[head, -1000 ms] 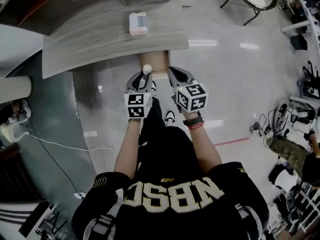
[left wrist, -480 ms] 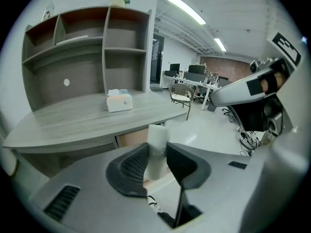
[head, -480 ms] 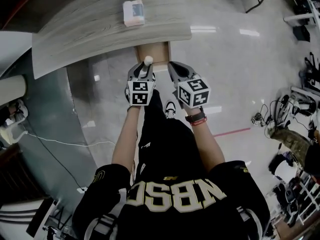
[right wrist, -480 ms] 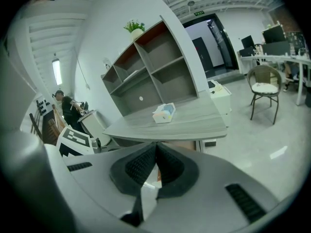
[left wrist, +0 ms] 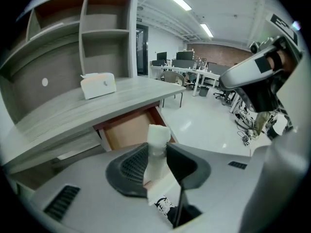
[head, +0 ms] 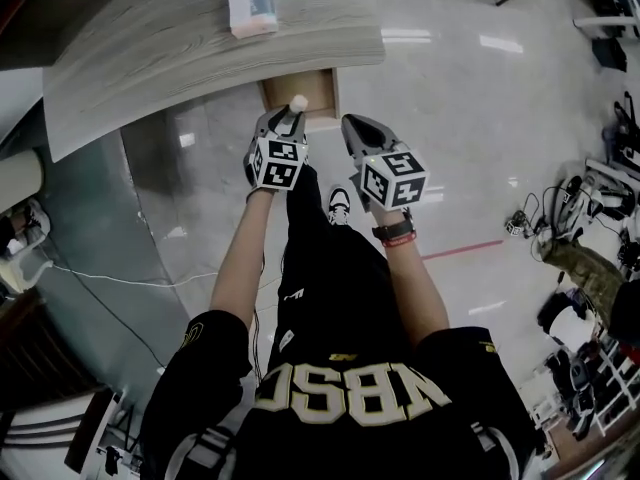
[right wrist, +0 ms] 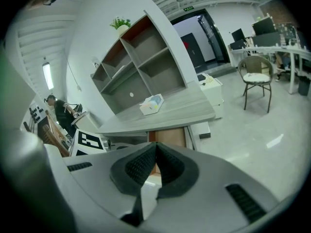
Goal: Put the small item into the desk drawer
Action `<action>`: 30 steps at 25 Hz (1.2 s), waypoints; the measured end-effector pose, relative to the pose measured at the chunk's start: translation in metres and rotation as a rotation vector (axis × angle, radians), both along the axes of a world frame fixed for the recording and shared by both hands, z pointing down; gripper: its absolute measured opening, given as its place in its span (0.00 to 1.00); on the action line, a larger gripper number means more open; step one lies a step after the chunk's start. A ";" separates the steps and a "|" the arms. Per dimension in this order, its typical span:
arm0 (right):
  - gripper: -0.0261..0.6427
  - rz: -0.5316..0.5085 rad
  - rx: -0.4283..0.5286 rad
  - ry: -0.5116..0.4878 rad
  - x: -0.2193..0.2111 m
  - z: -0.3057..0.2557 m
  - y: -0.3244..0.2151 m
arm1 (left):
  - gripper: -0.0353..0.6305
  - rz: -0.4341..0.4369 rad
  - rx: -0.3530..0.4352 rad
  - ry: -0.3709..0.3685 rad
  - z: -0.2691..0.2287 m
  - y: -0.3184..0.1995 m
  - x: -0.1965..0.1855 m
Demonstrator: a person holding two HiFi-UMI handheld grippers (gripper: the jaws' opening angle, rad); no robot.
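Item [head: 298, 101] stood upright, clamped in the left gripper's [head: 288, 120] jaws, above and just short of the open drawer [head: 318, 86] under the counter's [head: 200, 38] near edge. The right gripper's [head: 355, 130] jaws were together, empty.

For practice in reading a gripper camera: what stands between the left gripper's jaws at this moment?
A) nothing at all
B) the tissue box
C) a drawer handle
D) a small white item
D: in the left gripper view the left gripper is closed on a small white item, with the open drawer ahead of it, while the tissue box stands apart on the desk.
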State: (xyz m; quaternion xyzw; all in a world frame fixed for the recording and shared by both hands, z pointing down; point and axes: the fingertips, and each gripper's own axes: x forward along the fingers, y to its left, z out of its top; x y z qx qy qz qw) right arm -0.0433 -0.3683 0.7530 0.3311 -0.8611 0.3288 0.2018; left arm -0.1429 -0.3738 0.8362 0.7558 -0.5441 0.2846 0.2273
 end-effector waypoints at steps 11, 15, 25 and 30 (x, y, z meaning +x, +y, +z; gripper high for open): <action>0.04 0.037 -0.005 0.001 0.013 0.032 -0.013 | 0.25 0.156 -0.115 -0.079 0.067 -0.023 0.021; 0.04 0.054 -0.021 -0.005 0.018 0.041 -0.010 | 0.25 0.241 -0.152 -0.135 0.087 -0.023 0.030; 0.04 0.078 -0.046 -0.005 0.029 0.060 -0.001 | 0.25 0.388 -0.284 -0.180 0.138 -0.018 0.048; 0.04 0.090 -0.056 0.001 0.037 0.066 0.002 | 0.25 0.422 -0.322 -0.182 0.155 -0.018 0.053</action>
